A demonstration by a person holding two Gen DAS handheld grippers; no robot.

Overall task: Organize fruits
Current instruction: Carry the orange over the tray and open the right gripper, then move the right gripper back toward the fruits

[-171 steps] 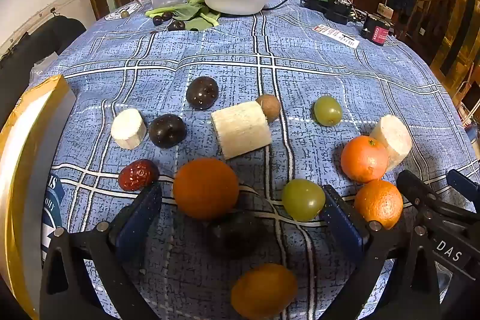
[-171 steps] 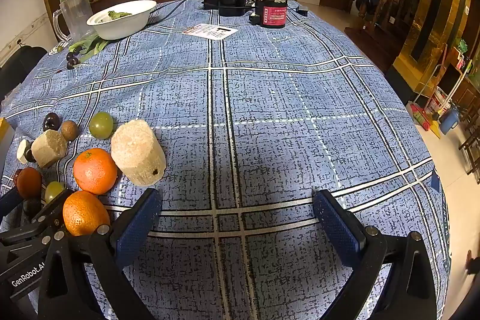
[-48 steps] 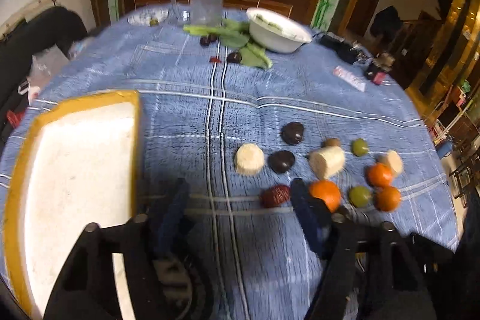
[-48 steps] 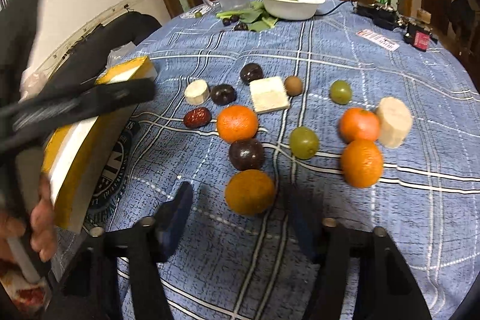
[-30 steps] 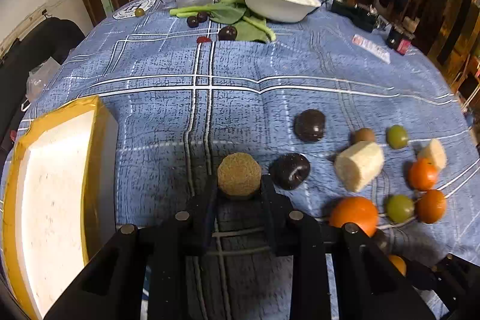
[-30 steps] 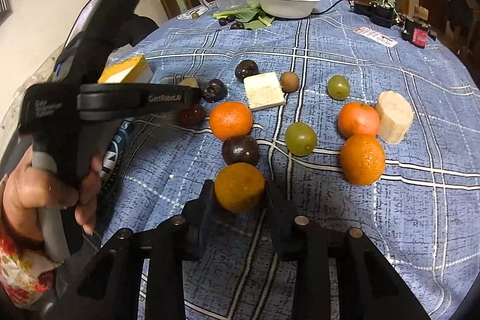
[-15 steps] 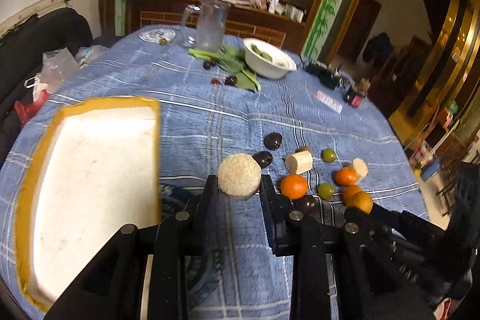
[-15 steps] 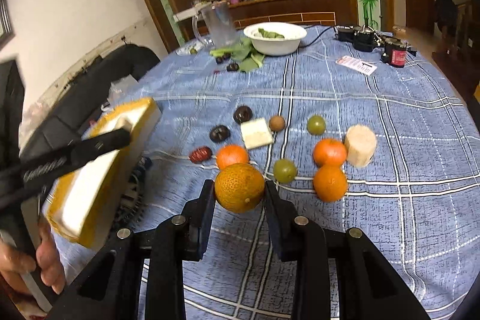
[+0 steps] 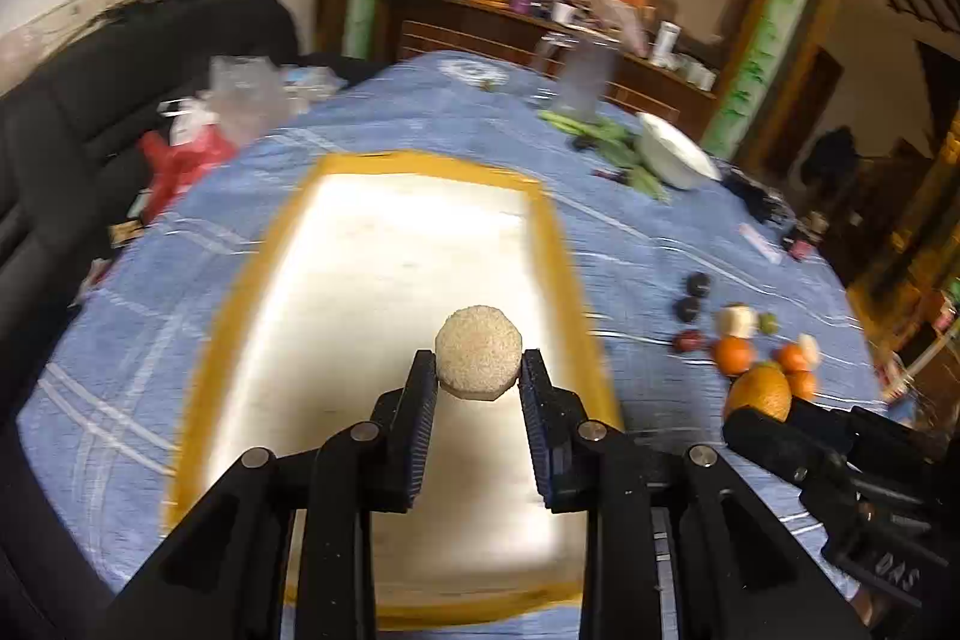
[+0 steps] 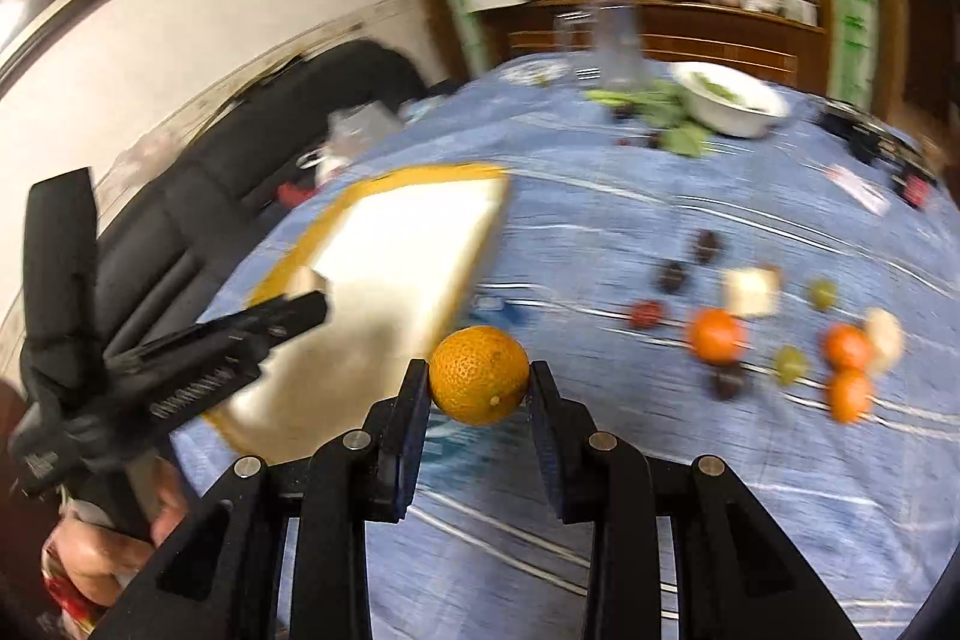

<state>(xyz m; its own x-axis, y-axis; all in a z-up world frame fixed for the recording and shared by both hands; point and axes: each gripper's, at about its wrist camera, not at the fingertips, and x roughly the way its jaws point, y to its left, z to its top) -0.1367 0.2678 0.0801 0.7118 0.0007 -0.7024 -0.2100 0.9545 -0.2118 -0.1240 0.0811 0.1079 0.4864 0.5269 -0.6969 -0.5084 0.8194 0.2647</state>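
Both grippers, left gripper (image 9: 478, 370) clamped on a pale round piece (image 9: 478, 361) and right gripper (image 10: 479, 377) on an orange (image 10: 479, 374), risk dropping them short of the tray (image 9: 366, 166) at 12 o'clock if the fingers slip.

Tray (image 9: 384, 280) interior open, only raised yellow rim around it; fruit cluster (image 10: 780, 334) crowds cloth (image 9: 636, 244) to its right.
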